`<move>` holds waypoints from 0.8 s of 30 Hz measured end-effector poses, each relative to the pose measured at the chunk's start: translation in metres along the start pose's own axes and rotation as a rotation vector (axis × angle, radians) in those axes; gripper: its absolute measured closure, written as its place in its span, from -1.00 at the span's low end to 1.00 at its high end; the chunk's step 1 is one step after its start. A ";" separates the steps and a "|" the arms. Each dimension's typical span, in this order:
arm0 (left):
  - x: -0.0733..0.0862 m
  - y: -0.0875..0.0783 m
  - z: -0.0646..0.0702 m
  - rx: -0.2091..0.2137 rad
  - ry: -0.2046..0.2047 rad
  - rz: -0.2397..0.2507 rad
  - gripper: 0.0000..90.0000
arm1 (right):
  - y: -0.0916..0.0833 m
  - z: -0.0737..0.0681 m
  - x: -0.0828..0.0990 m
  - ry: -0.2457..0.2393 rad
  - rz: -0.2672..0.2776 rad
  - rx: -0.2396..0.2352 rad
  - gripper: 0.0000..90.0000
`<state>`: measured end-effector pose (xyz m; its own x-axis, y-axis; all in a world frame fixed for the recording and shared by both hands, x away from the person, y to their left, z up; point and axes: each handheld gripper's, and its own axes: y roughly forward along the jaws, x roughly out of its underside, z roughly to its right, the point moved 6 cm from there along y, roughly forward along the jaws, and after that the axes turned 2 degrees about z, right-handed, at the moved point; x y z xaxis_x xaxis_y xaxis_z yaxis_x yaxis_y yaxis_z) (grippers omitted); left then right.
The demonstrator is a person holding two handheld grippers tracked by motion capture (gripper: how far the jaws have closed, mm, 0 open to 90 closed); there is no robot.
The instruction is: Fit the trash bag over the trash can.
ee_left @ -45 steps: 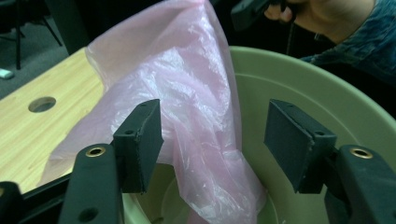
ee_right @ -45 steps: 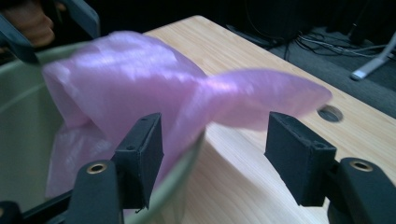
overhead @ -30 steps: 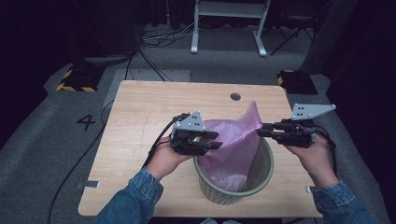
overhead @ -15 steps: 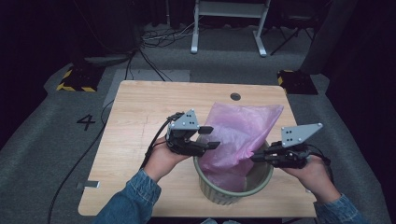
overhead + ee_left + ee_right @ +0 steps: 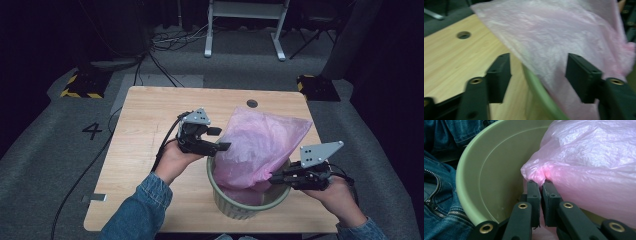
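A green bin (image 5: pixel 247 202) stands at the near edge of a pale wooden table (image 5: pixel 150 115). A pink bag (image 5: pixel 260 145) billows out of the bin, its lower part inside. The right gripper (image 5: pixel 274 177), over the bin's right rim, is clamped on a bunched bit of the bag (image 5: pixel 536 176). The left gripper (image 5: pixel 226 146), just left of the bin, has its jaws apart astride the rim (image 5: pixel 536 87) and bag edge, pads not pressing; they have just been closing a little. Beyond the bin a round hole (image 5: pixel 252 103) pierces the table. Farther off lie grey carpet, a white frame (image 5: pixel 245 20), cables (image 5: pixel 170 42), and a floor mark "4" (image 5: pixel 93 131) left of the bin.
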<state>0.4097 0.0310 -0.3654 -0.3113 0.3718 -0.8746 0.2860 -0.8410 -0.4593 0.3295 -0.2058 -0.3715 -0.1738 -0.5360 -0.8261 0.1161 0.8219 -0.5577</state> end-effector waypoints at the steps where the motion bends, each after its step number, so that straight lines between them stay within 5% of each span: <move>1: 0.000 0.000 0.001 -0.034 0.025 -0.009 0.12 | 0.000 0.000 0.000 0.001 -0.001 0.000 0.89; 6: -0.001 -0.008 0.001 -0.063 0.002 -0.001 0.60 | -0.003 0.001 0.002 0.007 0.000 0.013 0.87; 11: -0.005 -0.018 0.009 -0.058 0.037 0.046 0.91 | -0.008 0.002 0.002 0.023 0.011 0.023 0.86; 17: -0.006 -0.020 0.028 -0.031 0.099 0.042 0.99 | -0.008 -0.003 0.004 0.017 -0.006 0.009 0.86; 18: -0.006 -0.019 0.028 -0.043 0.102 0.045 0.93 | -0.007 -0.003 0.004 0.016 -0.009 0.005 0.87; 21: -0.010 -0.015 0.017 -0.096 0.071 0.075 0.12 | -0.006 -0.005 0.005 0.017 -0.017 -0.005 0.87; 24: -0.010 -0.012 0.002 -0.128 0.010 0.073 -0.13 | -0.006 -0.008 0.006 0.012 -0.014 -0.013 0.88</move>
<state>0.4077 0.0370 -0.3507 -0.2766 0.3161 -0.9075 0.4210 -0.8090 -0.4102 0.3197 -0.2122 -0.3722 -0.1871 -0.5451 -0.8172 0.1013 0.8167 -0.5680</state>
